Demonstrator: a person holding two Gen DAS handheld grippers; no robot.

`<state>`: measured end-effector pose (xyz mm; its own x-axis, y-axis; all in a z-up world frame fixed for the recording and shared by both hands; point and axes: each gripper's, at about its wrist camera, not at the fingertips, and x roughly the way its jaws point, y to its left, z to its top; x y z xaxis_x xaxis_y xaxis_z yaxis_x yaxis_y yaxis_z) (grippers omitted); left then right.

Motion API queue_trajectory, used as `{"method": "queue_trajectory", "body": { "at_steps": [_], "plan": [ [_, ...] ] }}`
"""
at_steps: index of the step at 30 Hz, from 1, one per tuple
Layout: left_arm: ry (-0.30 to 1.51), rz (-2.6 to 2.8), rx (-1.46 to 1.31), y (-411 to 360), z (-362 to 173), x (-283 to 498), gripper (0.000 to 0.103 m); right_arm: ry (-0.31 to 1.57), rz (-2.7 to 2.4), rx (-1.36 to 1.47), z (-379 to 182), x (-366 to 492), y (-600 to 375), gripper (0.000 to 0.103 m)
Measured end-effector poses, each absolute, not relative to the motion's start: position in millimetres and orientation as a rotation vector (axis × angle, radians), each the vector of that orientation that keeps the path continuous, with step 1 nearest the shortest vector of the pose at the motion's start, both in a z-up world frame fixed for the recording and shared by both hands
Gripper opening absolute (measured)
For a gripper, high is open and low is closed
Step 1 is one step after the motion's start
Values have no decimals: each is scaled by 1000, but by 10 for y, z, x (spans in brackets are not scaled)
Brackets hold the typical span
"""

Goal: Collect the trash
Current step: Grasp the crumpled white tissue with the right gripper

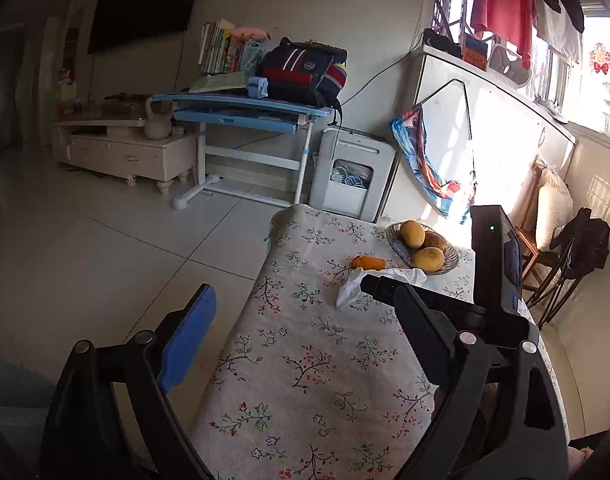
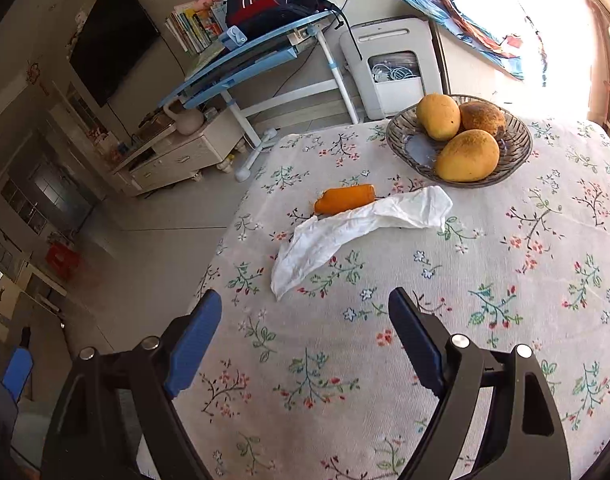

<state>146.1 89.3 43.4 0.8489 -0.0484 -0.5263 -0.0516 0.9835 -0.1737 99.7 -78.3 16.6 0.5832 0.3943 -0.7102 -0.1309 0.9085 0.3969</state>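
A crumpled white tissue (image 2: 357,232) lies on the floral tablecloth (image 2: 485,320), with an orange peel piece (image 2: 345,199) touching its far side. My right gripper (image 2: 305,316) is open and empty, hovering just short of the tissue's near end. In the left wrist view the tissue (image 1: 351,290) and orange piece (image 1: 368,262) lie ahead, partly hidden by the right gripper's body (image 1: 497,276). My left gripper (image 1: 305,308) is open and empty, over the table's left edge.
A glass bowl (image 2: 401,140) with three mangoes (image 2: 467,156) stands behind the tissue. Left of the table is tiled floor (image 1: 105,248). A blue desk (image 1: 241,106), white appliance (image 1: 351,172) and TV cabinet (image 1: 125,152) stand beyond. A chair (image 1: 561,256) is at the right.
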Motion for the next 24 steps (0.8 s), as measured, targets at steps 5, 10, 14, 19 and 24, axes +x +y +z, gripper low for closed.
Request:
{"method": "queue_trajectory", "body": {
  "at_steps": [5,10,14,19,24],
  "plan": [
    [598,-17,-187,956,305,1833,87,935,259,235,3,1376,-656,82],
    [646,-69,-125,836,174,2278,87,956,312,44,-83,1370,-650,50],
    [683,-129,-51,612,73,2638,87,981,407,-32,-80,1156,-931,22],
    [721,-228,103,166,-123,3062,87,1054,490,-62,-43,655,-1426,15],
    [742,-272,200,-164,-320,3373,87,1125,537,-61,-15,222,-1822,15]
  ]
}}
